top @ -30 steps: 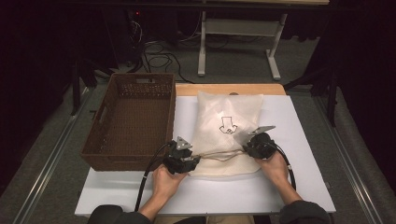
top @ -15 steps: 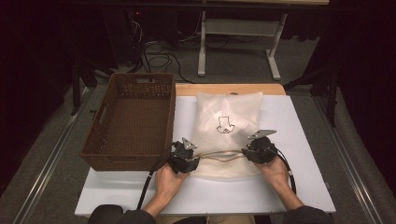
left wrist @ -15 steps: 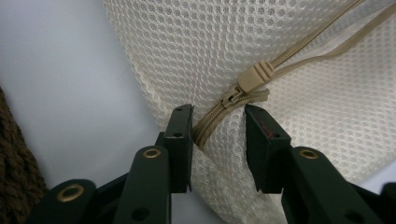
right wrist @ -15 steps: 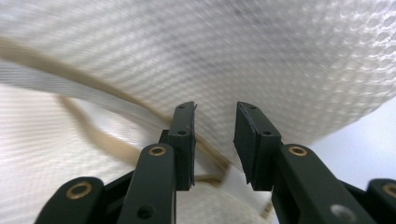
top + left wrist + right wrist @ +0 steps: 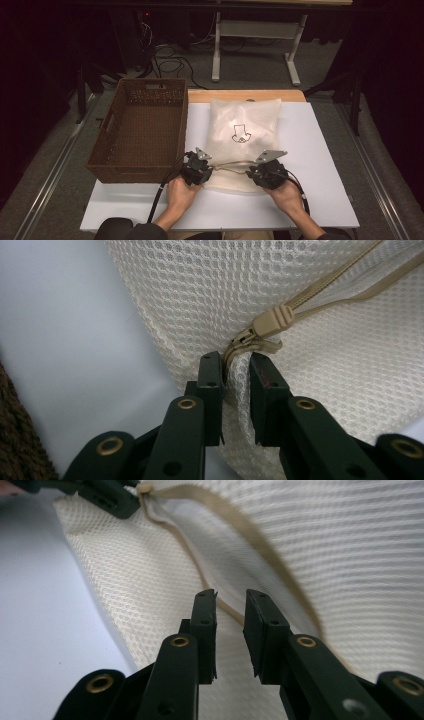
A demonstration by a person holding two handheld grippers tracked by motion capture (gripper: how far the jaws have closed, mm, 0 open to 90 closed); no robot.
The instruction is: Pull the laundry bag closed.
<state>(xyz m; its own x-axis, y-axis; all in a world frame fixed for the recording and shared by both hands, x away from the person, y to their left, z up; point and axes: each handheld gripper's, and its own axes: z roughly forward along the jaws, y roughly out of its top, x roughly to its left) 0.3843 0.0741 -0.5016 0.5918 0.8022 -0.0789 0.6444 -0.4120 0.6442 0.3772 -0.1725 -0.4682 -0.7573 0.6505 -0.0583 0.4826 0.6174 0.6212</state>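
Seen from above: a white bench (image 5: 325, 150) carrying a brown woven basket (image 5: 140, 130) at about nine o'clock from the centre, and just beside it, toward three o'clock, a cream mesh laundry bag (image 5: 245, 125) lying flat with a small black drawing on top. Near edge of that bag, at six o'clock, hidden under both tools and both hands, so its corners there not to be made out. Left claw (image 5: 210, 165) at the bag's near left corner, right claw (image 5: 252, 172) near the near right part, a tan zipper line stretched between them. In the left gripper view, left claw (image 5: 235, 385) just been closing and now nearly together, pinching a fold of mesh beside the bent zipper end; zipper slider (image 5: 272, 321) sitting just past the tips at one o'clock, touching neither pad. In the right gripper view, right claw (image 5: 230, 630) just been closing a little yet standing apart, with the tan zipper tape (image 5: 235, 520) running down between the pads; hard to tell whether either pad presses on it, the cloth there blurred. Top left corner of that view cut off across the other tool's black tips. Bag's contents not to be told through the mesh.
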